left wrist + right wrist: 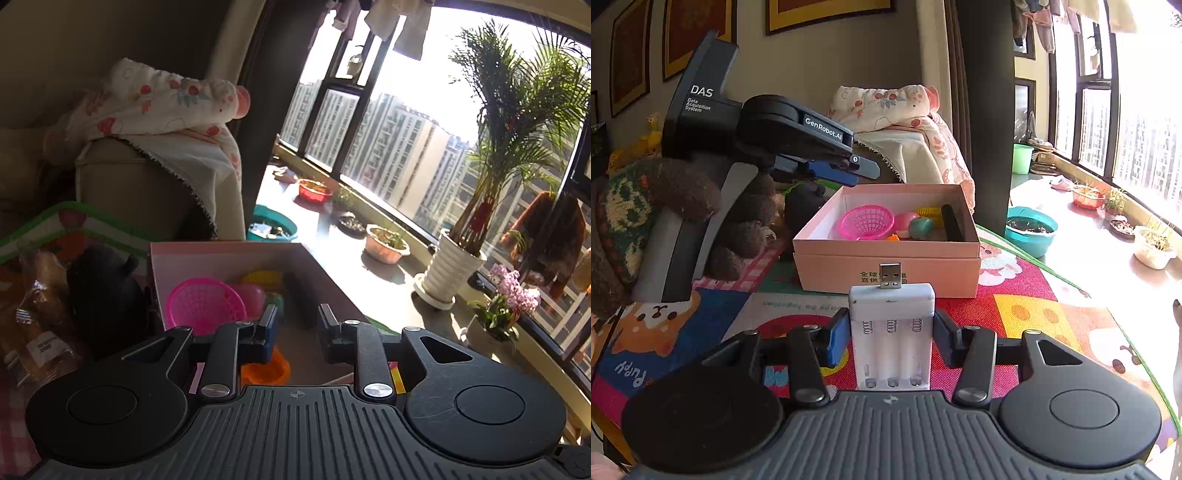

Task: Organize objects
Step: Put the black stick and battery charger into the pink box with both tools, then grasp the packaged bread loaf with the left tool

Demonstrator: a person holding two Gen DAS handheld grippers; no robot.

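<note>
A pink cardboard box [886, 264] stands on the play mat and holds a pink toy basket [867, 222], a yellow corn toy [929, 212], a teal ball [921, 227], an orange piece [892, 237] and a black bar [952, 222]. My right gripper [891, 334] is shut on a white USB battery charger [892, 325], held in front of the box with its plug pointing at it. My left gripper [298, 325] is open and empty above the box [229, 254]; it also shows in the right wrist view [864, 170] over the box's left rim. The basket [205, 304] lies below its left finger.
A colourful play mat [1034, 314] covers the table. Stuffed toys [665, 206] and a dark plush [105, 295] sit left of the box, with a packaged snack [37, 314]. A sofa arm with a blanket [166, 107] is behind. Plant pots [452, 273] and bowls [1030, 230] line the windowsill.
</note>
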